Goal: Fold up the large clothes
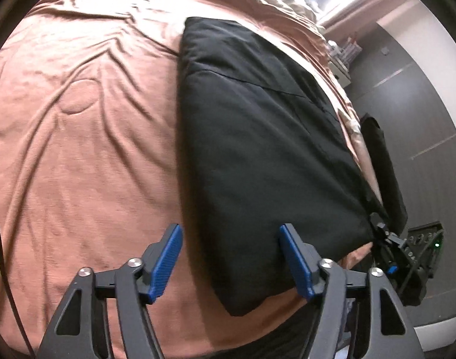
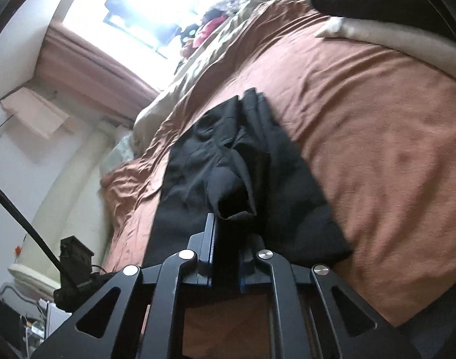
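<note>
Black garment (image 1: pixel 257 155) laid flat on the rust-brown bedspread (image 1: pixel 78 149), near the bed's edge.
Left gripper (image 1: pixel 230 257) is held above the garment's near corner, blue pads (image 1: pixel 166 260) spread wide, nothing gripped. Right gripper (image 2: pixel 226 239) is clenched on a bunched fold of the black garment (image 2: pixel 228 173), which is lifted off the bedspread (image 2: pixel 377 149) and pointed along the cloth towards the window (image 2: pixel 156 6).

The right tongs (image 2: pixel 226 233) pinch a bunched fold of the black fabric garment (image 2: pixel 257 179) (creased, half-folded) on the rust-orange bedspread (image 2: pixel 377 125).
</note>
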A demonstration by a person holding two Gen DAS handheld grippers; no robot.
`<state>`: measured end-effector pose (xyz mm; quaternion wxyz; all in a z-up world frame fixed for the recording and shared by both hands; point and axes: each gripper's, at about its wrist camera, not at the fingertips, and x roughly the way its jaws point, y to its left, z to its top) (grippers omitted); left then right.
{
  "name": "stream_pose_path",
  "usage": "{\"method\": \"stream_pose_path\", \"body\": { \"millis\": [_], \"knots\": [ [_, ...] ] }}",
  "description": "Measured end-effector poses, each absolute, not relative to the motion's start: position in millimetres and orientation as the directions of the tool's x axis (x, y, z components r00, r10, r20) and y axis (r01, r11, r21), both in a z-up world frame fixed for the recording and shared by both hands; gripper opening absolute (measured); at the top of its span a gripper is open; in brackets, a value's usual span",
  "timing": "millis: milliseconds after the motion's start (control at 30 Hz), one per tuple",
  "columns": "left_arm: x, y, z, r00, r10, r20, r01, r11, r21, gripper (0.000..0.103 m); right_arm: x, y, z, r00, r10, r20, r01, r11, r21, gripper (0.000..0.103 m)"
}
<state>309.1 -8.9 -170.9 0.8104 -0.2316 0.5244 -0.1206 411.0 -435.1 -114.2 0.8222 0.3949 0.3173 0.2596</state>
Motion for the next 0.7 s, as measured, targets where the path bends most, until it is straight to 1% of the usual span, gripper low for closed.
{"method": "stream_pose_path", "body": {
  "millis": [33,133,200,300,400,500,533,567,600,633,700],
  "knots": [
    [310.2,-13.5,-169.8,0.415,-0.445,-0.793,-0.036,0.864,-0.503,0.055,410.5,-440.6,-119.2,0.665,0.677,-0.316,-0.163,0.544,0.823,0.007],
    [310.3,-27.8,-163.4,0.416,-0.414,-0.809,-0.019,0.886,-0.463,0.053,404.5,-448.4,-128.0,0.668,0.668,-0.327,-0.145,0.548,0.824,0.007],
    [310.1,-35.3,-160.6,0.416,-0.414,-0.810,-0.007,0.889,-0.458,0.051,400.3,-452.6,-133.7,0.678,0.646,-0.350,-0.119,0.567,0.815,0.007],
    [313.7,-47.4,-155.8,0.413,-0.411,-0.813,0.015,0.895,-0.446,0.051,393.8,-459.3,-137.4,0.692,0.616,-0.377,-0.083,0.587,0.805,0.007],
    [318.8,-53.9,-158.0,0.409,-0.385,-0.827,0.010,0.908,-0.418,0.051,392.6,-465.0,-134.5,0.679,0.639,-0.362,-0.090,0.562,0.822,0.008],
    [315.2,-49.6,-161.6,0.417,-0.383,-0.824,0.004,0.908,-0.419,0.052,391.5,-463.6,-122.5,0.661,0.664,-0.349,-0.121,0.554,0.824,0.011],
    [313.6,-48.4,-161.9,0.422,-0.384,-0.821,0.003,0.906,-0.423,0.052,393.7,-464.4,-122.1,0.659,0.663,-0.355,-0.119,0.558,0.821,0.017],
    [311.6,-46.5,-162.8,0.423,-0.389,-0.818,-0.001,0.903,-0.430,0.052,396.0,-466.4,-121.4,0.661,0.653,-0.370,-0.108,0.571,0.814,0.033],
    [310.0,-44.7,-163.6,0.423,-0.396,-0.815,-0.007,0.898,-0.439,0.052,397.1,-468.8,-119.8,0.674,0.622,-0.398,-0.081,0.598,0.798,0.046],
    [308.1,-42.5,-164.7,0.425,-0.402,-0.811,-0.010,0.894,-0.448,0.052,397.3,-474.1,-120.5,0.686,0.600,-0.412,-0.061,0.612,0.789,0.067],
    [301.9,-39.9,-166.6,0.433,-0.410,-0.803,-0.013,0.888,-0.460,0.052,398.8,-481.5,-123.6,0.690,0.610,-0.389,-0.056,0.581,0.812,0.068]
  ]
}}
